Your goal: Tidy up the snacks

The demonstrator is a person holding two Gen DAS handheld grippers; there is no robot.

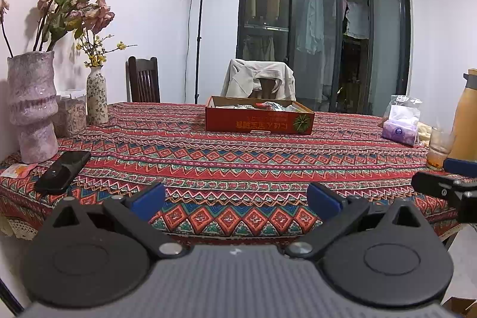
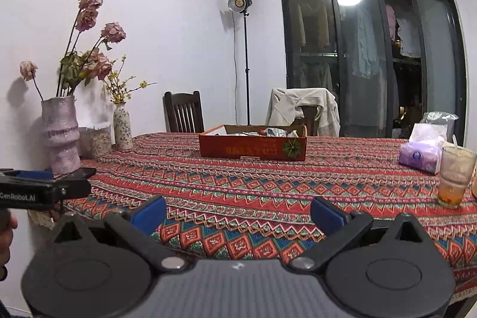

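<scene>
A shallow red cardboard box [image 1: 258, 119] [image 2: 252, 145] stands at the far middle of the patterned tablecloth, with several snack packets [image 1: 269, 106] [image 2: 275, 132] lying inside. My left gripper [image 1: 235, 200] hangs open over the near table edge, nothing between its blue pads. My right gripper [image 2: 238, 215] is also open and empty, well short of the box. Each gripper shows at the edge of the other's view: the right one [image 1: 447, 184] and the left one [image 2: 44, 189].
Two vases with flowers [image 1: 31, 106] [image 1: 97, 99], a jar and a black phone [image 1: 62, 172] stand at the left. A purple tissue pack [image 2: 420, 154], a glass [image 2: 454, 178] and an orange flask [image 1: 466, 121] stand at the right. Chairs lie behind the table.
</scene>
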